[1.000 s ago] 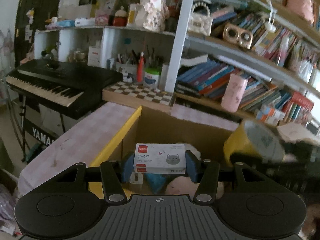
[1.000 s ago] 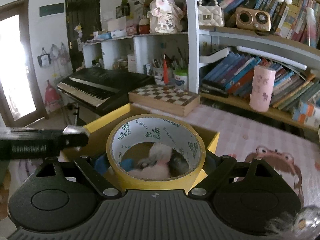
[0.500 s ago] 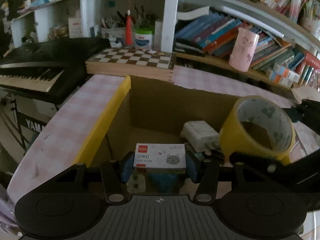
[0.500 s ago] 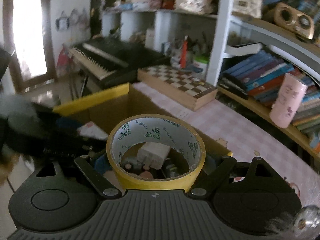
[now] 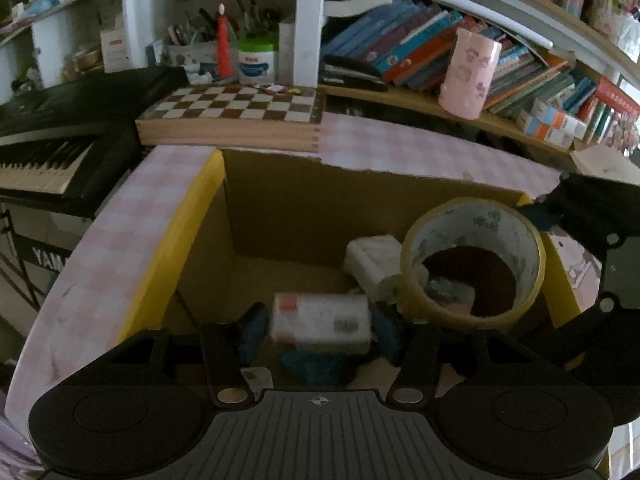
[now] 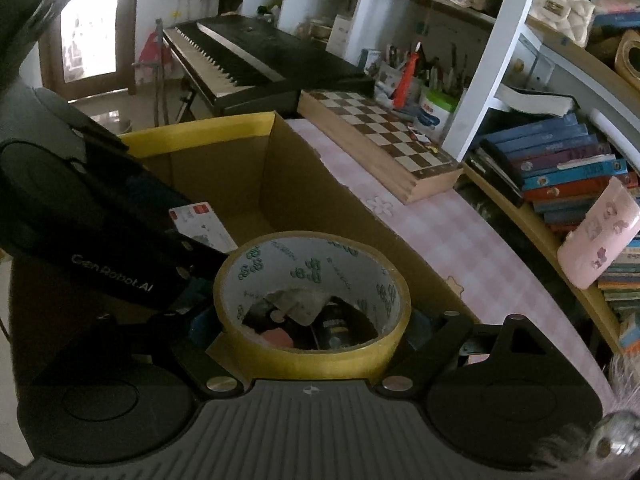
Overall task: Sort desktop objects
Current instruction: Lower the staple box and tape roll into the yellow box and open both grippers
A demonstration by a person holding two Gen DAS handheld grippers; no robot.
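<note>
Lived-in home study or bedroom: white shelving crammed with books [image 5: 420, 48], black electronic keyboard [image 6: 256, 60], wooden chessboard box [image 5: 236, 116], pink checked tablecloth [image 5: 400, 152].

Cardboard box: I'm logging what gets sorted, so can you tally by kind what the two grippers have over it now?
Staple boxes: 1, the small white staple box between the left gripper pads, whose jaws have just been opening.
Tape rolls: 1, the yellow tape roll in the right gripper.
Total: 2, over the cardboard box.
</note>
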